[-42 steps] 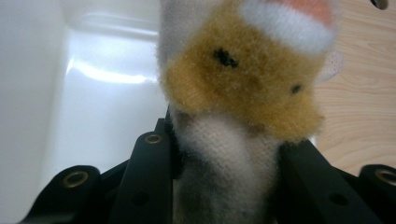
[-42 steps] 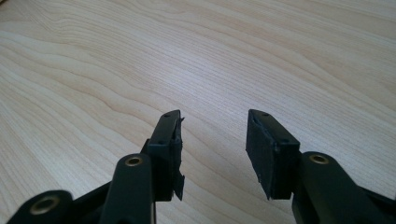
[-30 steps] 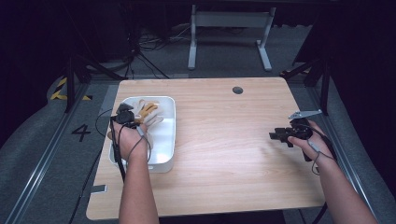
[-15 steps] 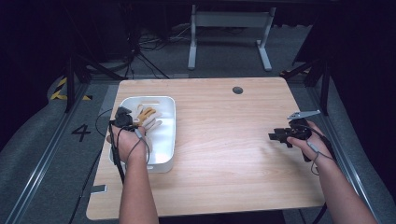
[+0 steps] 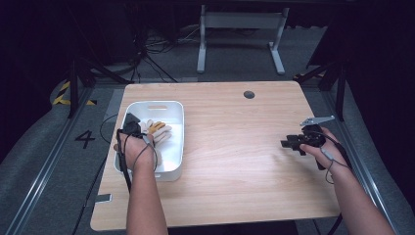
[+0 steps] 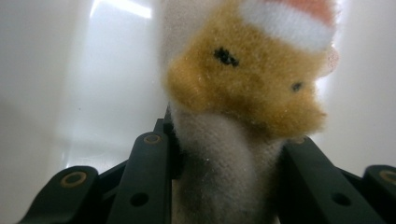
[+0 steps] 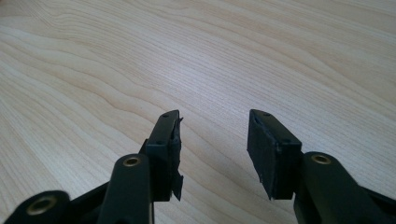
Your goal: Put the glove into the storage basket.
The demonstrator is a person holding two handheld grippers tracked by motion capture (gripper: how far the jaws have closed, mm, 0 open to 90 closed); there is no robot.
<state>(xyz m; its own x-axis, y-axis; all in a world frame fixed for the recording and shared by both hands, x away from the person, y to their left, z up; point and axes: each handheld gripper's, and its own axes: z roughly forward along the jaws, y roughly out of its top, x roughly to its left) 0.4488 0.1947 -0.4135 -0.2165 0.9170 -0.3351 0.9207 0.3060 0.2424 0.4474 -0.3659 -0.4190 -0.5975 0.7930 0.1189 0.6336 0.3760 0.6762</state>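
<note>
Pale wood grain runs across the counter (image 5: 235, 161), which stands on a grey floor with dark surroundings. At its left side sits a white bin (image 5: 173, 142), and inside that bin lies a plush toy (image 5: 155, 131), cream and orange-tan from above. In the left gripper view the plush toy (image 6: 252, 84) shows a fuzzy tan face with 2 small dark eyes, a white band and a reddish cap at the top, and a cream body running down between the 2 black jaws. The left tongs (image 5: 133, 125) are clamped on that cream body, the jaws pressing it from both sides, with the white wall of the bin glowing behind. The person's left hand (image 5: 134, 147) reaches over the near rim of the bin, a cable looping around the wrist.

Well apart, near the right edge of the counter, the right tongs (image 5: 288, 143) rest low in the person's right hand (image 5: 318, 147), pointing toward the middle. In the right gripper view the right tongs (image 7: 213, 140) stand apart with bare wood between the pads. A small dark round grommet (image 5: 249, 94) sits near the far edge of the counter.
</note>
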